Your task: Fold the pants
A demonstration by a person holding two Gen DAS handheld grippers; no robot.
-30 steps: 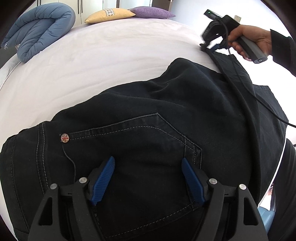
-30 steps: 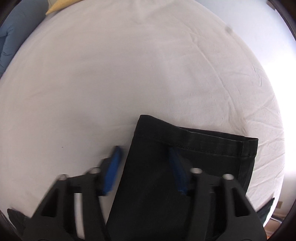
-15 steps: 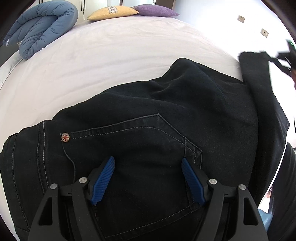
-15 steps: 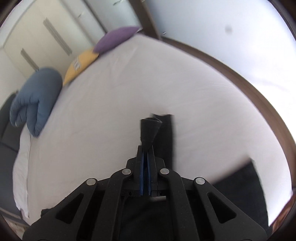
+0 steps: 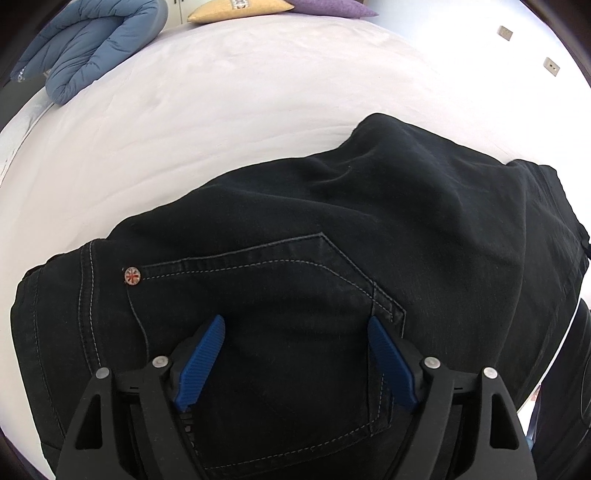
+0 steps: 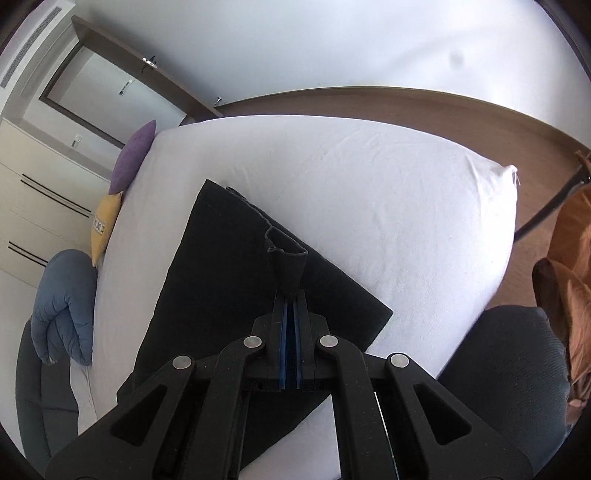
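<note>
While the black pants (image 5: 332, 258) lie spread on the white bed (image 5: 221, 110), the left gripper (image 5: 295, 332) hangs over their seat with its blue jaws wide and opening, nothing pinched between them. A back pocket (image 5: 277, 295) with pale stitching sits under it, a small round rivet (image 5: 132, 276) at its 9 o'clock corner. The fabric is dark denim, creased toward 1 o'clock. The right gripper (image 6: 290, 299) is clenched on a bunched hem of the pants (image 6: 236, 280), which run as a folded dark panel toward 11 o'clock across the bed (image 6: 388, 206). At the bed's far end rest a blue quilt (image 5: 92, 44), a yellow pillow (image 5: 236, 7) and a purple pillow (image 5: 332, 7), the pillows partly cut off at 12 o'clock. Both frames crop the pants at 6 o'clock behind the gripper bodies.
</note>
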